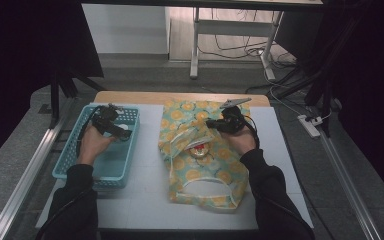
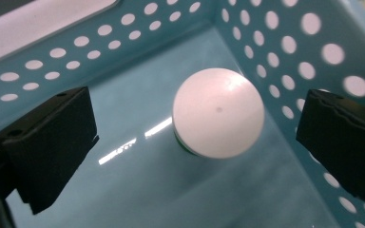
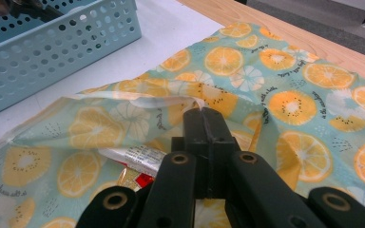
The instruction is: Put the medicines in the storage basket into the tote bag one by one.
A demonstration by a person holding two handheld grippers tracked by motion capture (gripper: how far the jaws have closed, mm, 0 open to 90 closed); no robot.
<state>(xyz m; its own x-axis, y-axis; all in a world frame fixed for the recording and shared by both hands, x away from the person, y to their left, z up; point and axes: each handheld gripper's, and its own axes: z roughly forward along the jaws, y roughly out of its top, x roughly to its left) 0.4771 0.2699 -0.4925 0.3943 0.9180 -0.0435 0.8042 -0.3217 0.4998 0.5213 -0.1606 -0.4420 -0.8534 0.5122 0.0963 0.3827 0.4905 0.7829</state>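
A white round ball [image 2: 218, 112] lies on the floor of the blue perforated basket [image 2: 275, 42], near its corner. My left gripper [image 2: 195, 142] hovers over it, open, with one finger [image 2: 52, 142] on either side of the ball and neither touching it. In the high view the left gripper [image 1: 116, 130] reaches into the basket [image 1: 65, 155] near the ball [image 1: 125, 128]. My right gripper [image 3: 203, 114] is shut on the rim of the orange-print cloth bag [image 3: 285, 104], lifting that edge. In the high view the right gripper [image 1: 212, 123] sits over the bag [image 1: 190, 172].
A red-and-white packet [image 3: 133, 159] lies inside the bag's mouth, seen as a round item [image 1: 200, 150] from above. The basket [image 3: 52, 52] stands left of the bag on the white mat [image 1: 150, 165]. A wooden table edge [image 1: 130, 97] runs behind.
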